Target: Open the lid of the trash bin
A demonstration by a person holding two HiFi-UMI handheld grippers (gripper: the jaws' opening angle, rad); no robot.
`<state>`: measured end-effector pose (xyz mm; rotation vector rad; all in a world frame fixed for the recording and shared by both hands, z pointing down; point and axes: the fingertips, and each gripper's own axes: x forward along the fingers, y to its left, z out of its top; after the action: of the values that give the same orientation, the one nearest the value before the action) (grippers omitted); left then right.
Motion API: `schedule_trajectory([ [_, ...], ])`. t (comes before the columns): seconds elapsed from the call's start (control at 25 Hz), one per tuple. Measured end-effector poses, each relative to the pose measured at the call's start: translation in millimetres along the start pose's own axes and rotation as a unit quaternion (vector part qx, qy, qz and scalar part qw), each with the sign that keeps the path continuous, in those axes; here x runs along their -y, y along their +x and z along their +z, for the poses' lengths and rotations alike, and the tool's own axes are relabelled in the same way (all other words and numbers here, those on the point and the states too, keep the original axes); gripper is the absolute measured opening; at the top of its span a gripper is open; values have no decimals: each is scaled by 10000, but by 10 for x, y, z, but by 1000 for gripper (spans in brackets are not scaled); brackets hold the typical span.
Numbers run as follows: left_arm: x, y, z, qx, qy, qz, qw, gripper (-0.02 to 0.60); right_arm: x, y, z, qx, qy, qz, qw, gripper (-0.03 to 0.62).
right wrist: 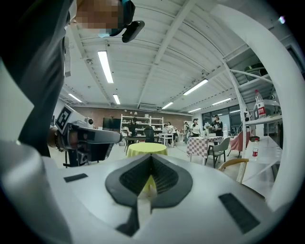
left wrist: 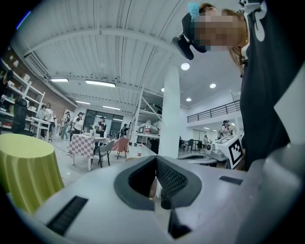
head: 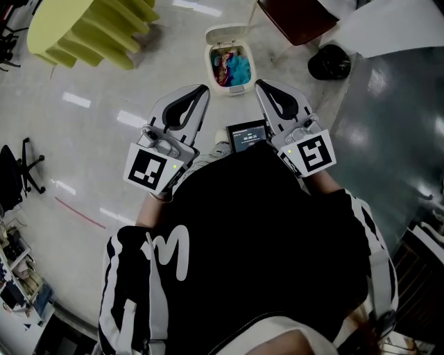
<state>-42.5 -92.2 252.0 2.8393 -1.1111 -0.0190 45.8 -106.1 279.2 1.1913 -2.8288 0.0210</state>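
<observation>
The white trash bin (head: 230, 66) stands on the floor ahead of me with its lid (head: 225, 33) swung up and back, and colourful rubbish shows inside. My left gripper (head: 201, 91) and right gripper (head: 259, 84) are held close to my chest, well short of the bin, and point towards it from either side. Both are shut with nothing between their jaws. In the left gripper view the left gripper (left wrist: 156, 159) points out into the hall. In the right gripper view the right gripper (right wrist: 151, 156) does the same. The bin shows in neither gripper view.
A yellow-green round table (head: 90, 31) stands far left, with a dark red chair (head: 298, 17) and a black round object (head: 329, 62) at the far right. A small screen device (head: 248, 135) hangs at my chest. A black office chair (head: 21, 173) sits at the left. A white pillar (left wrist: 169, 114) rises ahead.
</observation>
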Motion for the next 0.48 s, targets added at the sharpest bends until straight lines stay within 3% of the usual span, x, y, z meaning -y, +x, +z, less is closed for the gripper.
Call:
schedule_trajectory([
  [0.48,-28,-28,22,39,21,10,10000,8,-10,-1,6,-22,8,-52,10000,3],
])
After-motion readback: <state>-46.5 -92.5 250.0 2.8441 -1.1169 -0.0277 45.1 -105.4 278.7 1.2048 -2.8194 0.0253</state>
